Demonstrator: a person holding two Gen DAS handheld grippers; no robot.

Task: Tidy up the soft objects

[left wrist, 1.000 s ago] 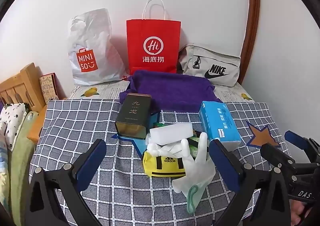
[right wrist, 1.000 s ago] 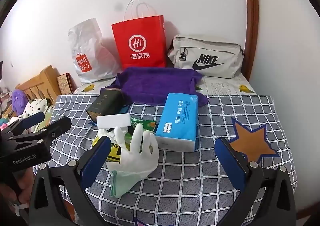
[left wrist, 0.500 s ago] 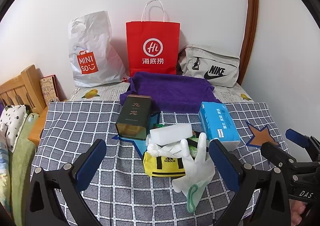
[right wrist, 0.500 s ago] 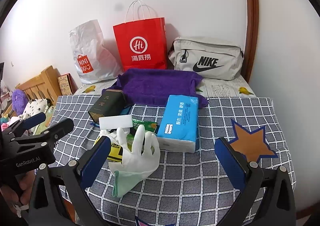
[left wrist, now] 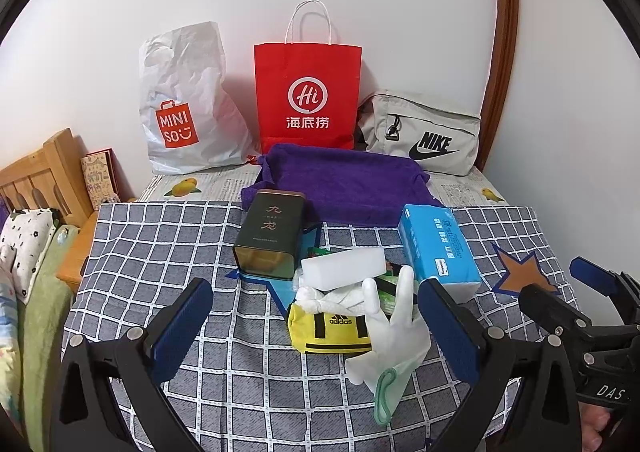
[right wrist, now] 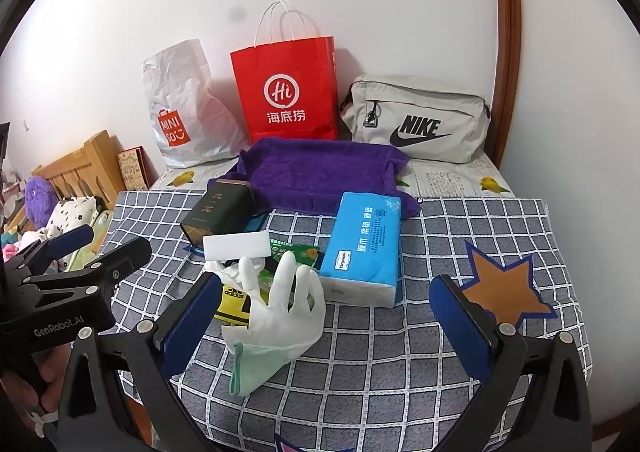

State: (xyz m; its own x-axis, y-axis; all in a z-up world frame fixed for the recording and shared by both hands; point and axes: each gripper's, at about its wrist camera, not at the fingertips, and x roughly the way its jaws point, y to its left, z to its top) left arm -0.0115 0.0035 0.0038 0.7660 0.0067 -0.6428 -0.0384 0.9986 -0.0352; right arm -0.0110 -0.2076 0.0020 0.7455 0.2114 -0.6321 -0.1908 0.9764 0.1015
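A white glove [left wrist: 390, 336] [right wrist: 280, 316] with a green cuff lies on the checked cloth, fingers sticking up. Behind it sit a yellow Adidas pouch [left wrist: 328, 328] [right wrist: 234, 302], a white foam block [left wrist: 344, 267] [right wrist: 236, 246], a blue tissue pack [left wrist: 438, 248] [right wrist: 366, 248] and a dark tin [left wrist: 270, 238] [right wrist: 218, 214]. A purple towel [left wrist: 344, 182] [right wrist: 320, 172] is spread further back. My left gripper [left wrist: 316, 336] is open, low in front of the pile. My right gripper [right wrist: 326, 326] is open too, with the glove between its fingers but untouched.
Against the wall stand a white Miniso bag [left wrist: 184, 100], a red paper bag [left wrist: 308, 92] and a grey Nike bag [left wrist: 424, 132]. A wooden headboard [left wrist: 36, 176] and bedding lie to the left. The table's right edge [right wrist: 560, 252] drops off by the wall.
Both grippers have drawn back and risen slightly, so the scene sits a little lower in each view. Nothing on the table has moved.
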